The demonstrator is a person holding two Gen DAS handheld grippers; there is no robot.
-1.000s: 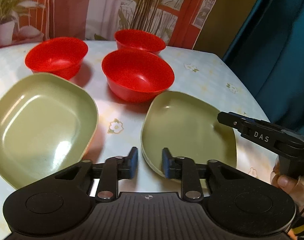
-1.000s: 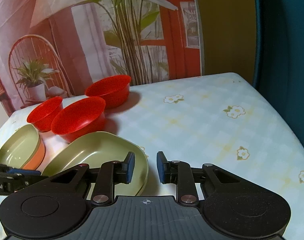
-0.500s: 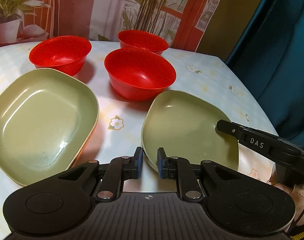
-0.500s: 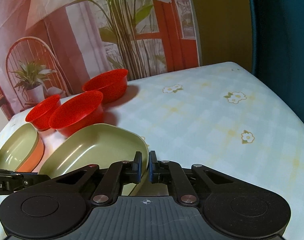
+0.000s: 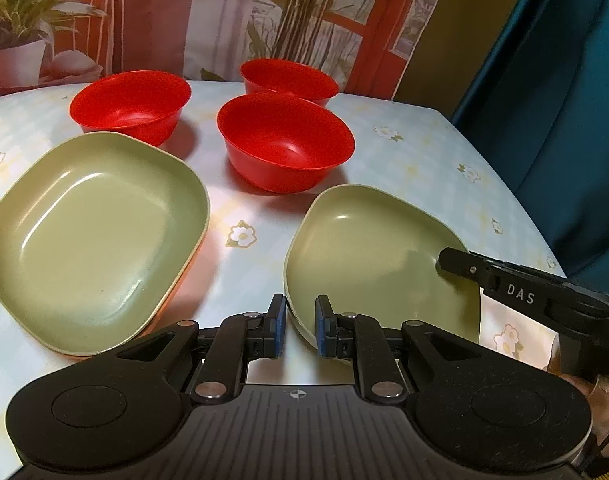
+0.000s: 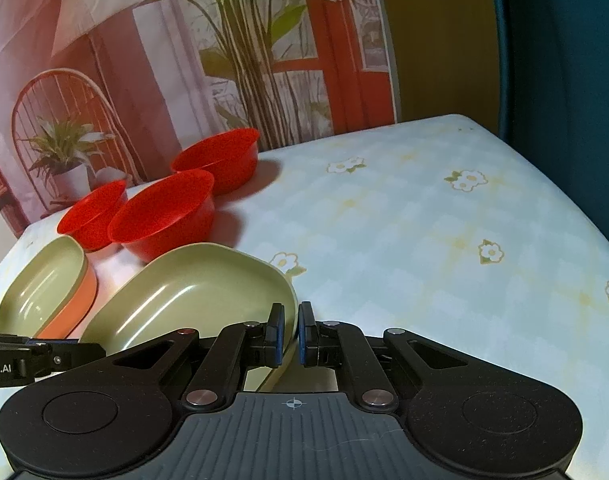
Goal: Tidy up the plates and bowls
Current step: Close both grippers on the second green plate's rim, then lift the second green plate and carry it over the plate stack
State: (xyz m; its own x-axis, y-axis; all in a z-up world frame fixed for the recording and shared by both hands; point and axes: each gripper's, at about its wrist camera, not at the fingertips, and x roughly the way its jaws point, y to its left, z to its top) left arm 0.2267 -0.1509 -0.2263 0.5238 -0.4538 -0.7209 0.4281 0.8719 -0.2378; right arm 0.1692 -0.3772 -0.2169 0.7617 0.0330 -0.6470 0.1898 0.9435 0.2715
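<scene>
Left wrist view: the left gripper (image 5: 296, 325) is closed on the near rim of the right green plate (image 5: 378, 256), which is held between its pads. On the far edge of this plate, the right gripper (image 6: 290, 334) is clamped shut as well. Left of the jaws, a second green plate (image 5: 92, 236) is seen. Beyond, three red bowls (image 5: 284, 140) are placed on the table (image 5: 424, 160).

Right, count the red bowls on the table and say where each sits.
3. One at back left, one at back centre by the backdrop, one in front of it, beyond the green plate near the tongs. None looks hidden.
</scene>
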